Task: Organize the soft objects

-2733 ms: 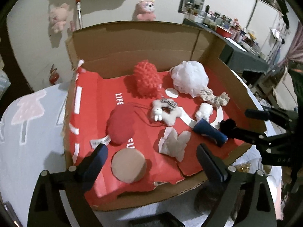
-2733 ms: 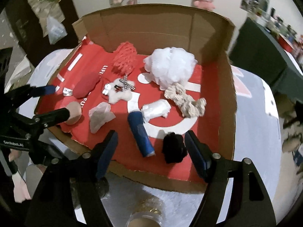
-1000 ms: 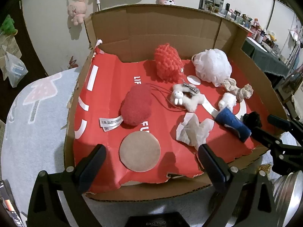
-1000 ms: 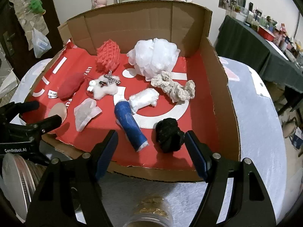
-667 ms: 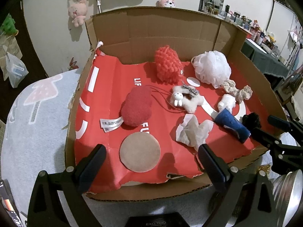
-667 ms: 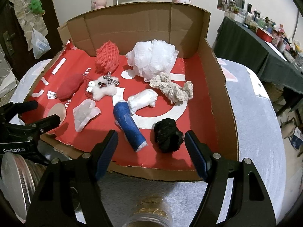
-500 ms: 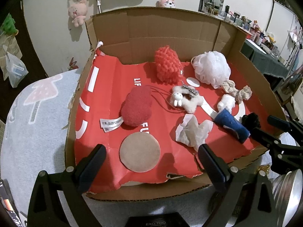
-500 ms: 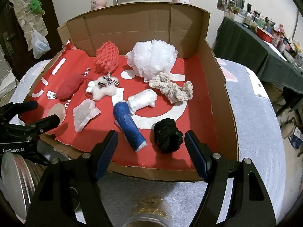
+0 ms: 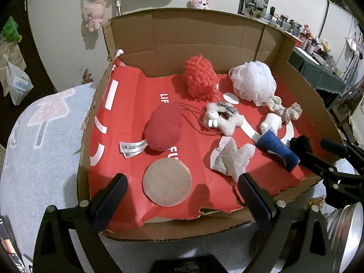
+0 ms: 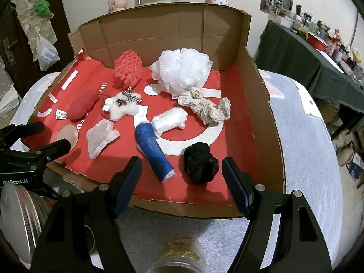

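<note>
- Cardboard box (image 10: pixel 261 104), red-lined, holds all the soft things.
- Black pom-pom (image 10: pixel 201 166) at the box's near right; blue roll (image 10: pixel 153 152) just left of it.
- White mesh pouf (image 10: pixel 182 68) and red knit ball (image 10: pixel 127 68) by the box's back wall.
- Right gripper (image 10: pixel 180 182) hangs over the box's front edge, jaws apart, empty.
- Left gripper (image 9: pixel 182 195) likewise spread, empty.

The left tool (image 9: pixel 180 199) is held pitched downward with its jaws spread wide and nothing gripped between them, while the right tool (image 10: pixel 180 182) is angled downward alongside it, likewise parted and empty
</note>
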`<state>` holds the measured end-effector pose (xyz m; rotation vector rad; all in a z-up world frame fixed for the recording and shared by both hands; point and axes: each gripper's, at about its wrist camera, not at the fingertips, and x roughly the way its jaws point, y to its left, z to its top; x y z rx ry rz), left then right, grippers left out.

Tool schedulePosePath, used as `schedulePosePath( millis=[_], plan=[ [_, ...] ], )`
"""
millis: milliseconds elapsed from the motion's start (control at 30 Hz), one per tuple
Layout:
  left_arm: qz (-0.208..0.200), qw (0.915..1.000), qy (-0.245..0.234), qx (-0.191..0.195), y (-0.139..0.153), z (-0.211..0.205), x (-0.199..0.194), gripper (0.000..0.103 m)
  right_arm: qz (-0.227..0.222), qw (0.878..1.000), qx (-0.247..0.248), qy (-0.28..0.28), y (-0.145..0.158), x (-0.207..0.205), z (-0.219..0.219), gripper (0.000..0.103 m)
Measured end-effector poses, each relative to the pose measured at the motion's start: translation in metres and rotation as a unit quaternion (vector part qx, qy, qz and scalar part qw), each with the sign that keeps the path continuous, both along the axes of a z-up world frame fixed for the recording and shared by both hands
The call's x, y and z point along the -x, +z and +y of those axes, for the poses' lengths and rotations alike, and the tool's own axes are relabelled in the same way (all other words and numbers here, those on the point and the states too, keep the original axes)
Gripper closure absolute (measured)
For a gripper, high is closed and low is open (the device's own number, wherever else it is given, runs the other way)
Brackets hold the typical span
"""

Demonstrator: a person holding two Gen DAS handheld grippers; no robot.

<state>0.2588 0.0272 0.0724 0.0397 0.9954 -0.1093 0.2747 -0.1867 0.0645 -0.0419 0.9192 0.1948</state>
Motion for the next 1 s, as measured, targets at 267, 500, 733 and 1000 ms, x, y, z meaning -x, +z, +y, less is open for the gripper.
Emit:
schedulePosePath(
  millis=[267, 500, 733, 1000],
  plan=[
    [0.000, 1.0000, 0.000, 0.000, 0.000, 0.000, 0.000, 0.004, 0.000, 1.000, 0.000, 0.000, 0.000, 0.000, 0.000, 0.031],
    [0.000, 1.0000, 0.000, 0.000, 0.000, 0.000, 0.000, 0.004, -0.002, 1.000, 0.001, -0.001, 0.000, 0.000, 0.000, 0.031],
    [0.000, 1.0000, 0.000, 0.000, 0.000, 0.000, 0.000, 0.004, -0.001, 1.000, 0.001, 0.000, 0.000, 0.001, 0.000, 0.031],
    [-0.027, 0.9995, 0.008, 0.016, 0.018, 0.007, 0.008, 0.004, -0.021, 1.000, 0.004, 0.008, 0.014, 0.008, -0.003, 0.031]
  ],
)
